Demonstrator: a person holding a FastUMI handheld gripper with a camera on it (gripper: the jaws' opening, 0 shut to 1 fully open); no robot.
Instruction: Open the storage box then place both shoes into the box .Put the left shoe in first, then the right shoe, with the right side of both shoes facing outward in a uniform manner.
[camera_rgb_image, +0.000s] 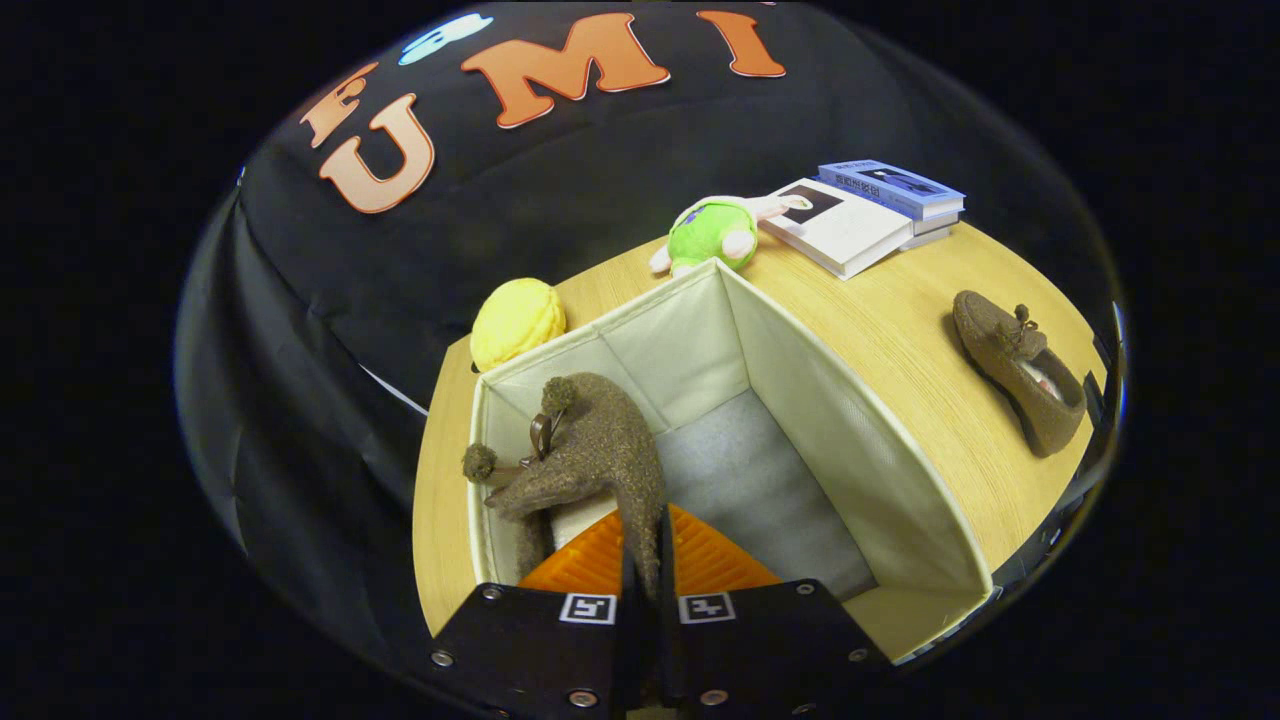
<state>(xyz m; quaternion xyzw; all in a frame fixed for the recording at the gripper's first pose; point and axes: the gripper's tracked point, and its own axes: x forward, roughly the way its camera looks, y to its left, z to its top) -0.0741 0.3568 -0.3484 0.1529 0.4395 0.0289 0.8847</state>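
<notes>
Gripper (645, 560) with its two fingers drawn almost together, both pressing on a thin edge of a brown felt shoe with small pom-poms and a dark bow (580, 450). The shoe hangs just ahead of the fingers, inside the open top of a cream fabric storage box with a grey floor (840, 430), near the box's left wall; whether the shoe touches that wall or the floor cannot be told.

The box stands on a light wooden table (900, 350) — its lid or flap is not distinguishable, but the interior lies open to view.

A second brown felt shoe of the same kind (1020, 370) lies on the table well apart from the box, to its right, opening upward.

Beyond the box, close to its far corner: a yellow ridged ball-shaped soft toy (517, 322) and a green-and-white plush figure (715, 235). Just beside the plush figure lies a stack of books — a white one leaning against blue-covered volumes (870, 215).

Behind the table hangs the black cloth wall of the booth (400, 250).
</notes>
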